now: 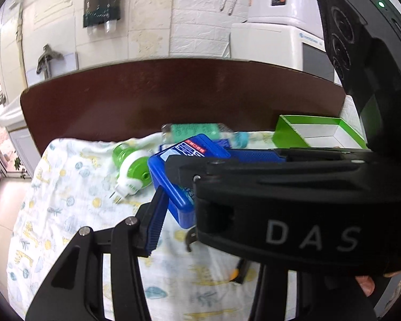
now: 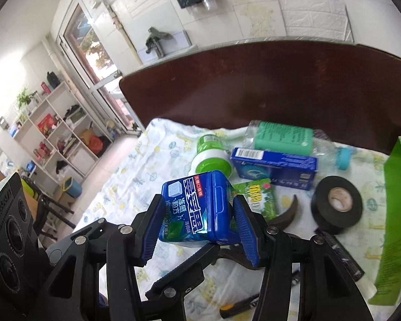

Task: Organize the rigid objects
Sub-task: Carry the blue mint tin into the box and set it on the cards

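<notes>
Left wrist view: left hand-held gripper (image 1: 173,208) mostly hidden behind the right tool; one blue finger (image 1: 155,224) shows, the other is covered, so can't tell its state. Blue gum box (image 1: 179,176) sits just ahead, lifted off the cloth (image 1: 66,200).

Right wrist view: right hand-held gripper (image 2: 200,224) clamped on the gum box, glossy hard plastic, tilted. Beyond it: mosquito plug-in (image 2: 211,157), bottle (image 2: 280,136), blue carton (image 2: 275,167), tape roll (image 2: 336,203) all loose. Green tray (image 2: 395,214) at right. Task looks early.

We hold our right gripper (image 2: 199,219) squeezed tight (blue pads both sides), crossing over our left gripper (image 1: 173,214).
</notes>
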A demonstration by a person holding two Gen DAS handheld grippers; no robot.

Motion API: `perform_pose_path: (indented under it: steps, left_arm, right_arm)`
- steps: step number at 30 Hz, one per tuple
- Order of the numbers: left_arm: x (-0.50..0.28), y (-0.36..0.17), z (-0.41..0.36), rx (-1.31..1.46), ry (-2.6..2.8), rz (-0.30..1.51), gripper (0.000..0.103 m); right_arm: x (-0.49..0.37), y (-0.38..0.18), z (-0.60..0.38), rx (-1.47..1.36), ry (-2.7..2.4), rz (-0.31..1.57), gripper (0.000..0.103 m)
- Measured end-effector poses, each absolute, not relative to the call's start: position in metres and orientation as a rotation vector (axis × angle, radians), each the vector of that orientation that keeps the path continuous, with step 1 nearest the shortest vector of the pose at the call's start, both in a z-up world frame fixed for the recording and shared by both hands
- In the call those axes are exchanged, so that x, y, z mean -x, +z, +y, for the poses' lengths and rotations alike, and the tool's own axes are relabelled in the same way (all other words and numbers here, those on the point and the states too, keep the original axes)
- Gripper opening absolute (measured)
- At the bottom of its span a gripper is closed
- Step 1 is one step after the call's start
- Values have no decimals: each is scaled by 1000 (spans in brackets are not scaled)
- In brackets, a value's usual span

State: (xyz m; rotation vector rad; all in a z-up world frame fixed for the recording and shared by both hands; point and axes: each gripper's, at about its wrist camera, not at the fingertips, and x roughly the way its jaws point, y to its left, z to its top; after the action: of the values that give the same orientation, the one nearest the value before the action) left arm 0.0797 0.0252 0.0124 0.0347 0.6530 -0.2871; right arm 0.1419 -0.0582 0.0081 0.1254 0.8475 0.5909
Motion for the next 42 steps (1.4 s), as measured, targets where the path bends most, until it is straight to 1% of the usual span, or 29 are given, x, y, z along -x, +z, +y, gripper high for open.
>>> perform_pose_path:
  steps: [7, 20, 26, 33, 42]
  left_arm:
    - [-73, 35, -42, -101, -370, 601, 46]
    - [-82, 49, -187, -195, -581, 570, 47]
    - [-96, 46, -228, -254, -598, 593, 47]
    - [-108, 47, -254, -308, -632, 607, 47]
    - [-133, 27, -292, -362, -660, 671, 47]
  right_arm:
    - [-124, 33, -121, -177, 540, 759, 55]
    - [-105, 57, -271, -261, 300, 634, 55]
    - [-113, 51, -314, -323, 248, 612, 55]
    - [-125, 41, -352, -384, 218, 597, 55]
    - [-140, 13, -394, -496, 176, 616, 55]
